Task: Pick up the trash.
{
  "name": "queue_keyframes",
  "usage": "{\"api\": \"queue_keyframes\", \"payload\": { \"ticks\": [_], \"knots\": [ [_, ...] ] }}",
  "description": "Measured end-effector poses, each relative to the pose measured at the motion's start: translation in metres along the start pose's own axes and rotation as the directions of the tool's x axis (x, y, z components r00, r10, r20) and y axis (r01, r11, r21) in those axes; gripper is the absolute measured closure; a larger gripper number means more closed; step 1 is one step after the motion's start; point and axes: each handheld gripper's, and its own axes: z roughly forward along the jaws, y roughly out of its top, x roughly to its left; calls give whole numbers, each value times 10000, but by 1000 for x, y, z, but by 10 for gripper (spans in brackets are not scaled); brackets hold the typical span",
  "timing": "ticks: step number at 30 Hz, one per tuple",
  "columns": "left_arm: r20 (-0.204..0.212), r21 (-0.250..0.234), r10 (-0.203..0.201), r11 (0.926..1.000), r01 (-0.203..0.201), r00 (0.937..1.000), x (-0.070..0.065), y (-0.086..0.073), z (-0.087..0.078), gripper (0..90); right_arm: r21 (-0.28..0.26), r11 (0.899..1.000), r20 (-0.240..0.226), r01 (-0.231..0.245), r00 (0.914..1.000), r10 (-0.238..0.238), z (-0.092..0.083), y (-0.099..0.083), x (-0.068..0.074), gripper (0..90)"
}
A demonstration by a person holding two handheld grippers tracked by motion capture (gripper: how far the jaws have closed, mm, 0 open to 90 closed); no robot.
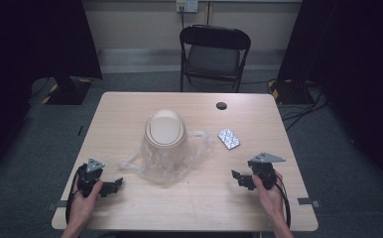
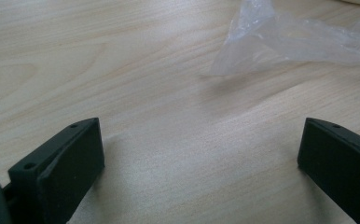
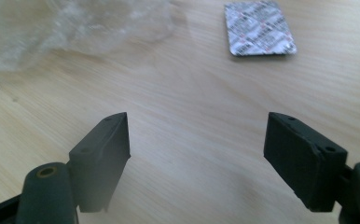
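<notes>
Beige bin (image 1: 165,130) with a domed swing lid stands upright near the middle of the table (image 1: 130,106), a little toward its far side. A clear plastic bag (image 1: 167,158) lies crumpled around and in front of the bin, touching its base and spreading toward the person's edge; a loose corner of the bag (image 2: 280,42) reaches toward the left tool in the left gripper view.

Right of the bin, just beyond the bag's edge and apart from it, a silver blister pack (image 1: 228,139) lies flat; printed foil side up in the right gripper view (image 3: 259,28).

Farther from the bin, toward the table's far edge, a small dark round cap (image 1: 222,105) sits in the tabletop.

Left tool (image 1: 111,187) lies in front of and left of the bin, low over the table, held by the left hand (image 1: 86,198); jaws spread wide, nothing between them but bare wood.

Right tool (image 1: 240,179) lies in front of and right of the bin, nearer the blister pack, held by the right hand (image 1: 269,191); jaws likewise wide apart and empty.

Beyond the table, behind the bin, a black folding chair (image 1: 214,54) stands on grey floor.
</notes>
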Motion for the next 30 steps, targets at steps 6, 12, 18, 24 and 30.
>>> {"api": "queue_keyframes", "payload": {
  "ticks": [6,12,18,24,30],
  "knots": [
    [-2,-4,-2,10000,2,10000,0,0,0,0,-157,9993,-682,330,9971,-340,7,16,15,226],
    [-1,-2,-2,10000,2,10000,0,0,0,0,-216,9984,-1085,522,9926,-543,13,27,25,238],
    [-2,-3,-2,10000,2,10000,0,0,0,0,-393,9974,-1322,598,9891,-646,14,37,32,238],
    [14,-5,-5,10000,5,10000,0,0,0,0,-439,9961,-1633,764,9831,-826,18,49,42,213],
    [-1,-1,0,10000,0,10000,0,0,0,0,-474,9936,-1925,1026,9751,-1099,24,60,55,212]
  ]
}}
